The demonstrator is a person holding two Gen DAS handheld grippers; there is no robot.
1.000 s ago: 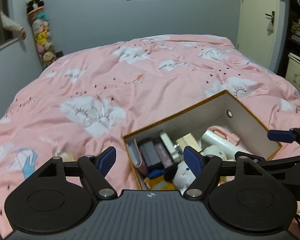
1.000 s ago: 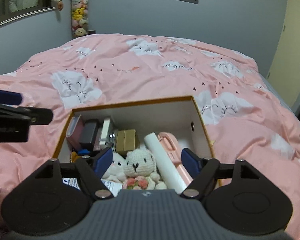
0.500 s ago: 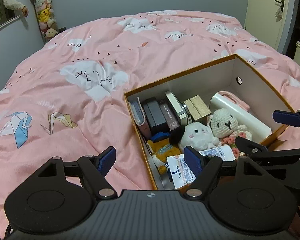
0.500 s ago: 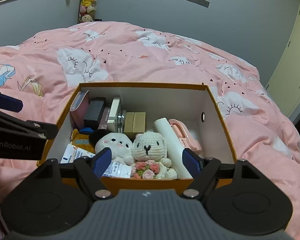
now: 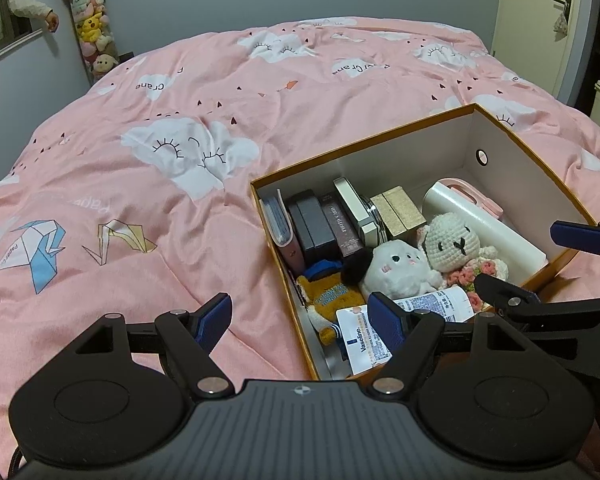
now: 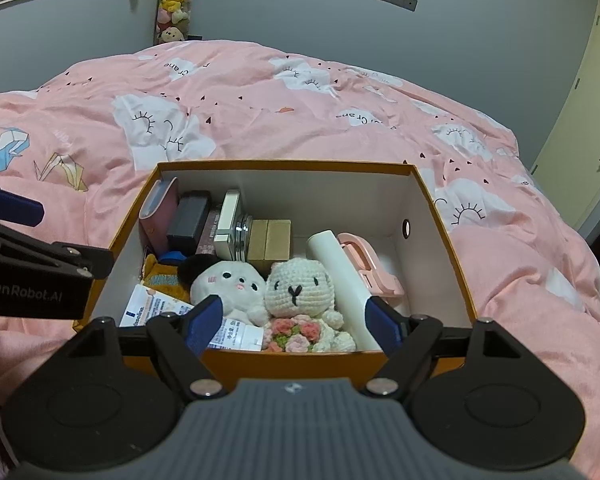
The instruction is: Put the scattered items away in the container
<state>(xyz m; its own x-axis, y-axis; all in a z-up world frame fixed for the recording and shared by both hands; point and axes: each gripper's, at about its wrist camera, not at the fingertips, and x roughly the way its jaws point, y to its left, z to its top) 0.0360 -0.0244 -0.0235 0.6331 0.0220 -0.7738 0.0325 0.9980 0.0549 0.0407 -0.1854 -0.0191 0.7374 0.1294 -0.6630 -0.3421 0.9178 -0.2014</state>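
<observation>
**Left wrist view, then right: both grippers spread and empty beside the filled box**

Left wrist view: the left gripper (image 5: pixel 300 318) is spread wide with nothing between its blue pads, over the pink cloud-print duvet (image 5: pixel 160 184). Ahead and right of it sits the orange-rimmed cardboard box (image 5: pixel 364 150), holding upright books, two plush toys and a white Vaseline tube (image 5: pixel 380 332).

Right wrist view: the right gripper (image 6: pixel 294 322) is likewise spread and empty, just before the box's near wall. Directly ahead lie a crocheted white bunny (image 6: pixel 300 286) and a white cylinder (image 6: pixel 340 276), its long axis running away from the gripper.
</observation>
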